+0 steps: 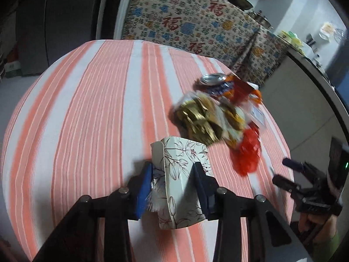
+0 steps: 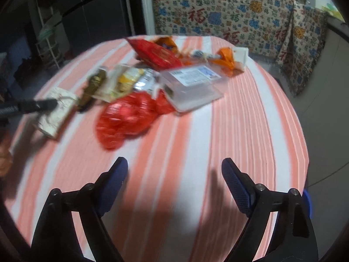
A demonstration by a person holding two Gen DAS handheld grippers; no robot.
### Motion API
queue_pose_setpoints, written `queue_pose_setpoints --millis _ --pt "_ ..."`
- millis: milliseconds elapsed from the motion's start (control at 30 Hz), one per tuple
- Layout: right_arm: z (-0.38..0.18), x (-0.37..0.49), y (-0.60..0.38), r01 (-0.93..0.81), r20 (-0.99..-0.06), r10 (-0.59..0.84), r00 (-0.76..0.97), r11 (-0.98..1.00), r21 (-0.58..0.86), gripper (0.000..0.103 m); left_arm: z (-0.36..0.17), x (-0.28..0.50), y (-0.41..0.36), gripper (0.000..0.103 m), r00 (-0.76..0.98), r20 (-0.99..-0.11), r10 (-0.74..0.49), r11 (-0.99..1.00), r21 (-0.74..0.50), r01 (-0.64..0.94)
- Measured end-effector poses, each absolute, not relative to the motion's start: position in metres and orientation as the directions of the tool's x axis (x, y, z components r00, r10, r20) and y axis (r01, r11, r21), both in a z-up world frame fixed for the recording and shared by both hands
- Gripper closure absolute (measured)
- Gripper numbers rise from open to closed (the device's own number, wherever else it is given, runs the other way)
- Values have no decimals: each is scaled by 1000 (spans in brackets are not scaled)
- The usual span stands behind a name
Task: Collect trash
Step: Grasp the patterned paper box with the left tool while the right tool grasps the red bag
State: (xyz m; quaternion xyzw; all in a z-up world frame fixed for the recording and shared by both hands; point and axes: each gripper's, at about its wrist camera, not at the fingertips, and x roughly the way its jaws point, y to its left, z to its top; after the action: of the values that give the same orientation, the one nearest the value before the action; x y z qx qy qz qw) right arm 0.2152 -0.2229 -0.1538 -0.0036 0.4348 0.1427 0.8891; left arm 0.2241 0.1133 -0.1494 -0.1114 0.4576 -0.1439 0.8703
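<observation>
Left wrist view shows the left gripper (image 1: pixel 172 179) clamped on a crumpled floral paper cup (image 1: pixel 181 174) at lower centre, which may buckle and slip free, while the right gripper (image 2: pixel 174 181), jaws wide and empty, could knock the red plastic bag (image 2: pixel 128 118).

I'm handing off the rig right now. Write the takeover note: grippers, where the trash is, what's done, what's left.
Left gripper: shut on the flower-print paper box, near edge of the striped table.
Right gripper: open, empty, over bare cloth.
Trash pile lies on the table past the grippers: red net bag, clear plastic box, red packet, orange wrapper, gold wrappers, crushed can.
Done: paper box picked up.
Left: bin it, then collect the pile. No bin in view.
</observation>
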Motion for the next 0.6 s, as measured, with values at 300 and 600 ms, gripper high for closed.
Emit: queue_pose_setpoints --millis 300,600 --pt "-169 275 -180 -224 -813 253 525 962 156 48 -153 191 92 60 551 -784 -287 957 -263 124" --pt "-141 216 -211 -326 -770 346 536 926 190 61 -156 181 89 66 519 -800 -301 953 -270 137"
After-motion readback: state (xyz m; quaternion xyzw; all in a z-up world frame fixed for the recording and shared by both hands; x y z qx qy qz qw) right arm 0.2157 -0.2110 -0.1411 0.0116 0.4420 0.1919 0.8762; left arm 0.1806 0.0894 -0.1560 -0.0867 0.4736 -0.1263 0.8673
